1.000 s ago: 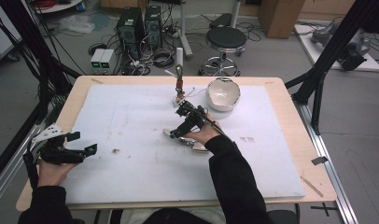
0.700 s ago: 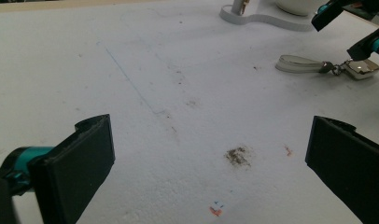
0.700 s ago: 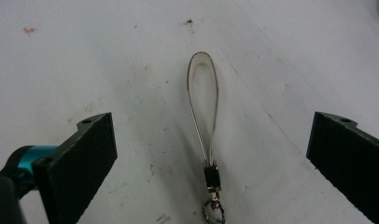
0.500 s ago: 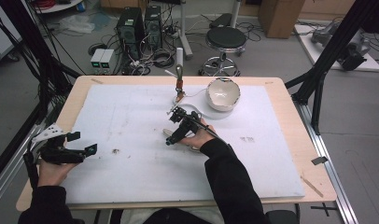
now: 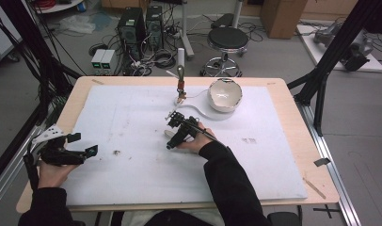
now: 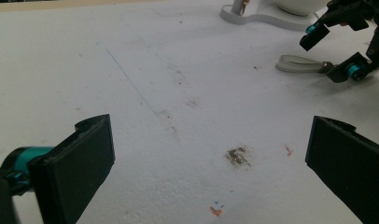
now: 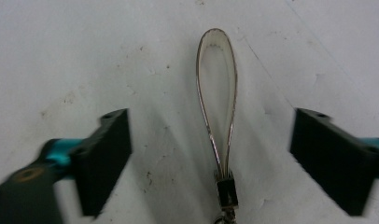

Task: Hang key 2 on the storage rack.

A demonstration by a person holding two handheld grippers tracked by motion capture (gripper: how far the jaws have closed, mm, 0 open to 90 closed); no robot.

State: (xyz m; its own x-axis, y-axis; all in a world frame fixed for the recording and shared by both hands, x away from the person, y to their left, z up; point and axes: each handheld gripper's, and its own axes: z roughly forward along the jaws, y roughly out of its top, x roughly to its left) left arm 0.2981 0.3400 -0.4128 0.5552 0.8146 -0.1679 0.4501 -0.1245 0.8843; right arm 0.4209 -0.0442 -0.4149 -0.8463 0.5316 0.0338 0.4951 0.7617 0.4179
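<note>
On the table lies one white foam board (image 5: 132, 117), and on it there are two grippers, one strap loop, one white bowl (image 5: 224, 94) and one small stand (image 5: 180, 87) with a white curved base.

The bowl and the stand are near the far edge of the board, around its middle. The strap loop (image 7: 217, 93) lies flat on the board, nearer to the person than the stand. The right gripper (image 5: 172, 136) is low over it, and its jaws have just been closing a little. They are wide apart, one on each side of the loop, and do not touch it.

The left gripper (image 5: 83, 146) is near the left edge of the board. Its jaws are wide open with nothing between them.

The right gripper view shows the loop and its dark clasp (image 7: 226, 191) clearly. In the high view the hand covers it. The left gripper view shows a brown stain (image 6: 237, 156).
</note>
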